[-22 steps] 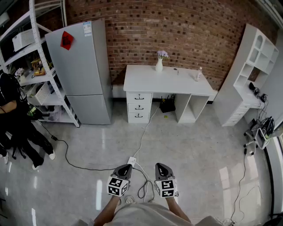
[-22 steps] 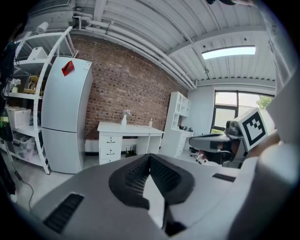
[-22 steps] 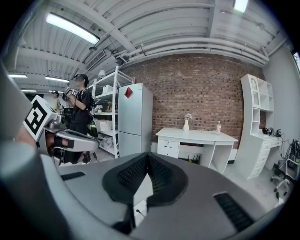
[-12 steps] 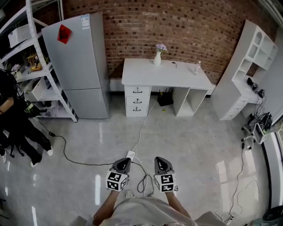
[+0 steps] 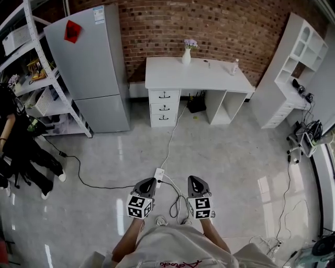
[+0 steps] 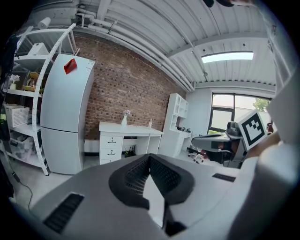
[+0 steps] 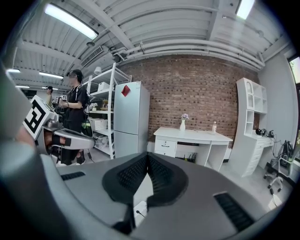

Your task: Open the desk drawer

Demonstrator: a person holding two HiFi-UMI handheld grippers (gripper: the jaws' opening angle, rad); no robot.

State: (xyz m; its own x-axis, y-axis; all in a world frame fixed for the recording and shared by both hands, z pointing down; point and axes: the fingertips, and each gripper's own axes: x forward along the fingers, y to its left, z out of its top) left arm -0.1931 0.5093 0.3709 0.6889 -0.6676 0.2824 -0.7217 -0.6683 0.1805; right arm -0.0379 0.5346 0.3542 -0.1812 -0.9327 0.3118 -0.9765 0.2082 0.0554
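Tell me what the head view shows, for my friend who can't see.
The left tool and right tool, both shut, point across a shiny floor toward a white desk with three closed drawers by a brick wall. A grey fridge stands beside it.

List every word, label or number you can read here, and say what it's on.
Nothing is readable.
Red sticker on the fridge: too small.
Blue-and-white label at the fridge's top: too small.
Red print on the shirt: cut off, unreadable.
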